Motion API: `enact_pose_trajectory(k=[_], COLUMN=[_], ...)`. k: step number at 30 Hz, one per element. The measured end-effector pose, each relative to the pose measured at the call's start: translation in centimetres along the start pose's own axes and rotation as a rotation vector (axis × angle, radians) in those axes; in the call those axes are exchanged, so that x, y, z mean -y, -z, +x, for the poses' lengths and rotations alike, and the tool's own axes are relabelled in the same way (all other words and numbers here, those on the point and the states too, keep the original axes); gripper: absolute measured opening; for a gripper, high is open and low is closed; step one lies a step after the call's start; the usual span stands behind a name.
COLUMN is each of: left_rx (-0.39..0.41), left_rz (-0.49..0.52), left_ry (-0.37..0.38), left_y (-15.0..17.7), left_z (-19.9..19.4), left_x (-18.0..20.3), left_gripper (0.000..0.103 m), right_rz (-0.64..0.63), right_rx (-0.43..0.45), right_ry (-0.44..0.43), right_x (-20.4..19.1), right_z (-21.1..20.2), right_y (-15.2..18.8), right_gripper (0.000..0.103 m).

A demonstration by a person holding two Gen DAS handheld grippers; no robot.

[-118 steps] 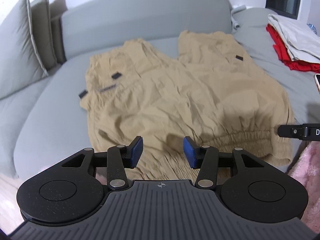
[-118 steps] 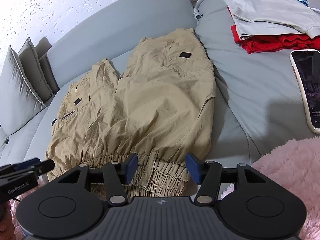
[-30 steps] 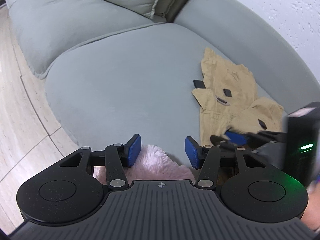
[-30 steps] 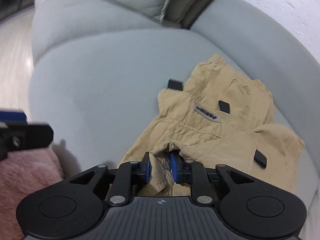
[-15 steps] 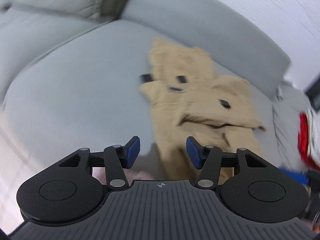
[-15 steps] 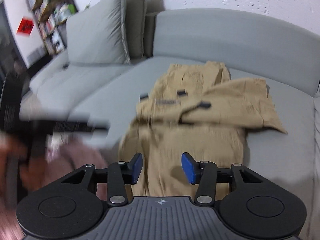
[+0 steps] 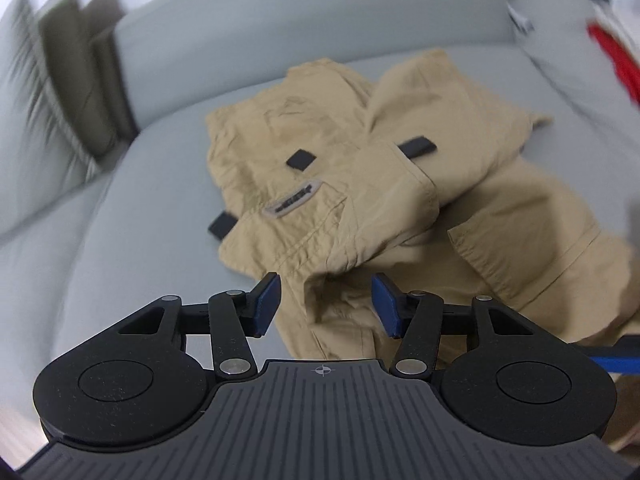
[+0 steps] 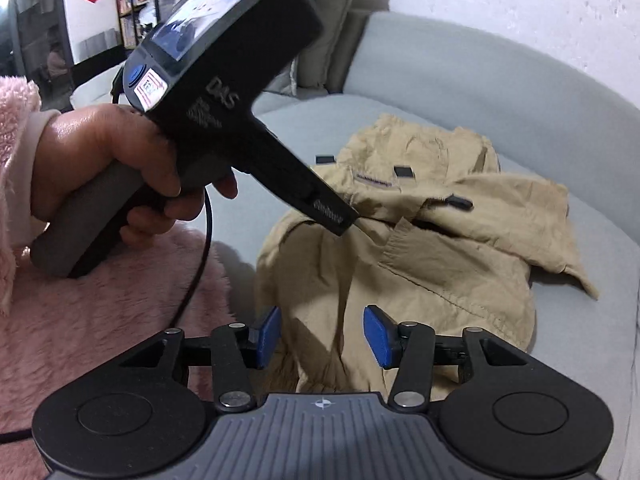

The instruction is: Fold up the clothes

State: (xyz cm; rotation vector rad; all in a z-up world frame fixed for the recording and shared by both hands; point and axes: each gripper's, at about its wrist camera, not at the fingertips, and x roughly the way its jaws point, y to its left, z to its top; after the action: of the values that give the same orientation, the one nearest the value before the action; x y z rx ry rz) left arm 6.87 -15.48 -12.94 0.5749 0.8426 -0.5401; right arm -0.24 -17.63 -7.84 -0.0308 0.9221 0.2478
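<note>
Khaki trousers (image 7: 400,184) lie roughly folded over on the grey sofa seat (image 7: 160,184), with black tabs and a grey label showing. My left gripper (image 7: 326,304) hovers over a raised fold at their near left edge. Its jaws are closing, and cloth lies below the gap without the blue pads (image 7: 268,300) pressing on it. In the right wrist view my right gripper (image 8: 322,338) stands open above the near end of the trousers (image 8: 420,256), holding nothing. A hand (image 8: 100,160) carries the left tool's black housing (image 8: 224,80), whose front end reaches the middle fold.
Grey cushions (image 7: 60,80) lean at the sofa's back left. Red and pale clothes (image 7: 612,52) are stacked at the far right. A pink fluffy fabric (image 8: 100,312) lies by the sofa's near edge, and a black cable (image 8: 204,248) hangs from the left tool. Bookshelves (image 8: 136,0) stand behind.
The right gripper has let go of the trouser cloth that it held a second ago and now stands open. The left gripper has swung from the bare seat over to the trousers.
</note>
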Motion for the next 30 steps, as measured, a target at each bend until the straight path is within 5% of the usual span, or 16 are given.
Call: enact_pose_trajectory(k=[2,5,6,7,9,15,18,21,23,25,30], left_rx=[-0.009,-0.006,-0.001,0.007,0.03,0.086,0.008,-0.127,-0.132,-0.1,0.019], left_rz=[0.085,0.127,0.116,0.078,-0.061,-0.398,-0.517,-0.544,-0.572,-0.61,-0.663], left_ry=[-0.005,-0.005,-0.001,0.014,0.062,0.172,0.171,0.13,0.125,0.131,0.196], left_y=[-0.2,-0.5,-0.6,-0.7,-1.1,-1.8,-1.1,0.9,1.8,2.4,2.9], left_z=[0.9,1.8,1.8,1.7,1.1,-0.7,1.4,4.4,4.3,3.4,-1.4], left_x=[0.8,0.9,0.7,0.1,-1.9,-7.8,-9.7,-9.4,-9.5,-10.0,-11.0], left_gripper=[0.026,0.012,0.009,0.007,0.006,0.005,0.007,0.026,0.038,0.044,0.052], right_rz=[-0.01,-0.05,-0.081,-0.087,-0.066,0.101,0.074,0.02,0.01,0.034,0.162], right_rx=[-0.015,-0.033,-0.035,-0.035,-0.029,0.035,0.006,-0.093,-0.111,-0.101,0.001], right_ry=[0.002,0.011,0.03,0.04,0.07,0.01,-0.004,-0.018,-0.031,-0.055,-0.118], right_x=[-0.2,-0.9,-1.3,-1.3,-1.3,-0.2,-1.0,-2.1,-2.3,-2.0,0.4], right_z=[0.6,1.1,1.3,1.4,1.1,-1.2,0.0,3.1,3.4,2.6,-3.0], right_y=[0.1,0.4,0.5,0.5,0.2,-2.9,-3.0,-1.8,-1.2,-1.3,-0.6], right_gripper=[0.039,0.038,0.03,0.016,0.006,0.005,0.006,0.013,0.019,0.037,0.048])
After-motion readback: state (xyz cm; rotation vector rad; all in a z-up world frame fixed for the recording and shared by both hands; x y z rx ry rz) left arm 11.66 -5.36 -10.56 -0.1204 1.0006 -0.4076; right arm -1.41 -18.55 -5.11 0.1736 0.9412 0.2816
